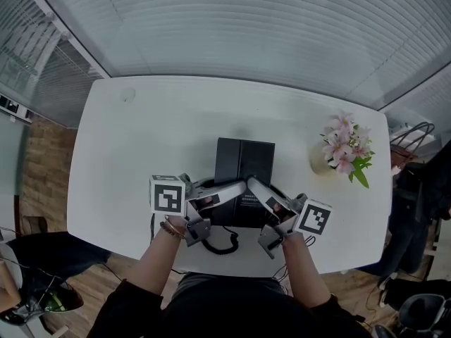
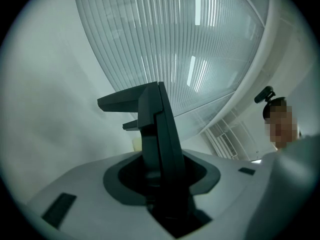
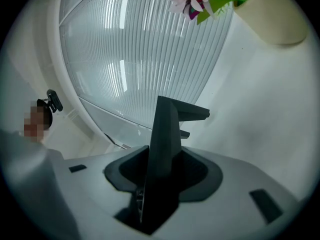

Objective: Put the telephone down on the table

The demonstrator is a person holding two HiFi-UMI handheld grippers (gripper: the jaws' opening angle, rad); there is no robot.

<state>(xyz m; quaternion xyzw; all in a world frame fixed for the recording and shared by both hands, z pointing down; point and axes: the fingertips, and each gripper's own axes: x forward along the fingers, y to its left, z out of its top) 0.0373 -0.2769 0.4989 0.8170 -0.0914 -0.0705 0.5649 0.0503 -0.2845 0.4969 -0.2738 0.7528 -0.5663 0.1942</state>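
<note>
Left gripper (image 1: pixel 238 186): jaws clamped on the black telephone (image 1: pixel 244 162), at its near-left edge;
Right gripper (image 1: pixel 255 186): jaws clamped on its near-right edge;
Telephone's place: mid-table, low over or on the white table (image 1: pixel 141 132); contact unclear;
Remaining: probably settling it, then releasing both grips;
Beyond: flower pot (image 1: pixel 320 159), well right.

1. In the head view, the left claw (image 1: pixel 236 187) and right claw (image 1: pixel 255 186) cover the telephone (image 1: pixel 243 162)'s near half.
2. I lose its cord (image 1: pixel 220 251) under the left claw.
3. The right gripper view's top edge cuts off the vase (image 3: pixel 272 11).
4. The telephone's print is too small for me to read.
</note>
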